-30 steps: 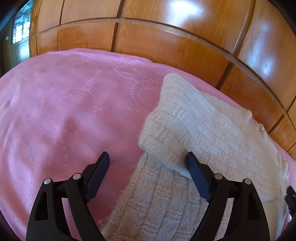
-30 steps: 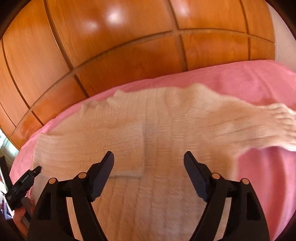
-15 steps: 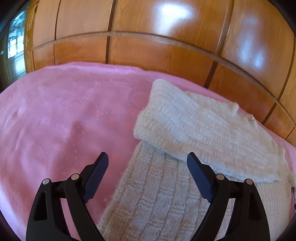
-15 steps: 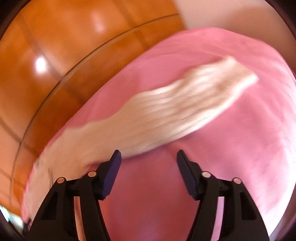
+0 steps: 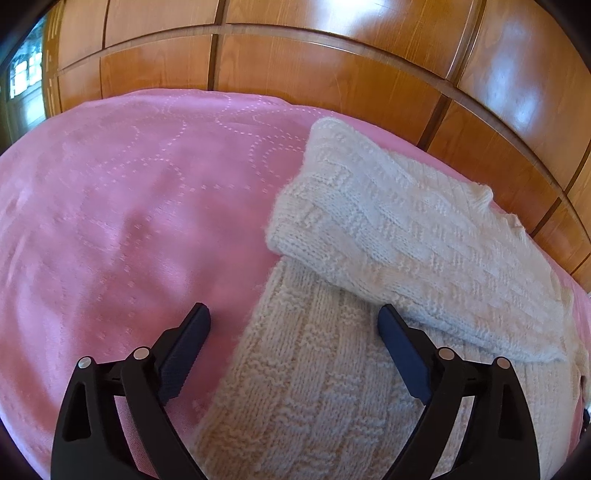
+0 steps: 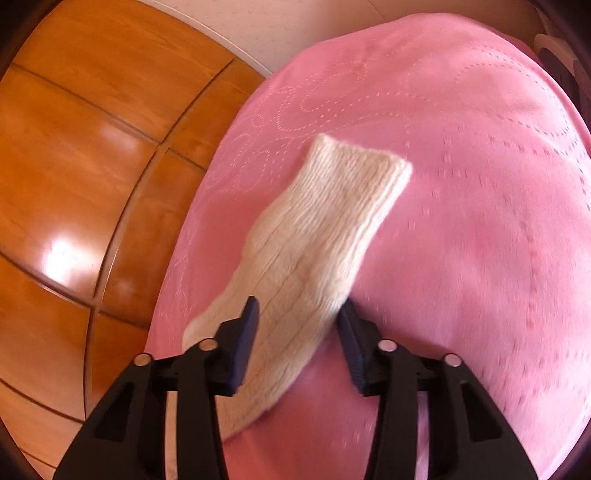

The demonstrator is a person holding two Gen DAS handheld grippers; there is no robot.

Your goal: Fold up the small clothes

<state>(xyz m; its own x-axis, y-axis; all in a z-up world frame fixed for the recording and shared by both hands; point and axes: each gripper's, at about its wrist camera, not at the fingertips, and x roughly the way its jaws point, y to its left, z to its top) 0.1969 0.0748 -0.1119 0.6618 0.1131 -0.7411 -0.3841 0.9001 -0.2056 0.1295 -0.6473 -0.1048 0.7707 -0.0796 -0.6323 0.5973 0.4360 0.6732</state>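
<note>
A cream knitted sweater (image 5: 332,387) lies on the pink bedspread (image 5: 129,221). Its left sleeve (image 5: 406,236) is folded across the body. My left gripper (image 5: 293,332) is open and empty, just above the sweater's left edge. In the right wrist view the other sleeve (image 6: 325,221) stretches out flat on the bedspread (image 6: 480,221), cuff away from me. My right gripper (image 6: 301,319) is open, its fingers on either side of the sleeve's near part, not closed on it.
A glossy wooden panelled headboard (image 5: 332,66) runs along the far side of the bed and shows on the left in the right wrist view (image 6: 74,166). A pale wall (image 6: 295,26) lies beyond. A dark object (image 6: 565,66) sits at the bed's far right edge.
My right gripper swung right from the sweater's body to the outstretched sleeve and now straddles it, jaws narrower. My left gripper pulled back slightly from the folded sleeve and stays open.
</note>
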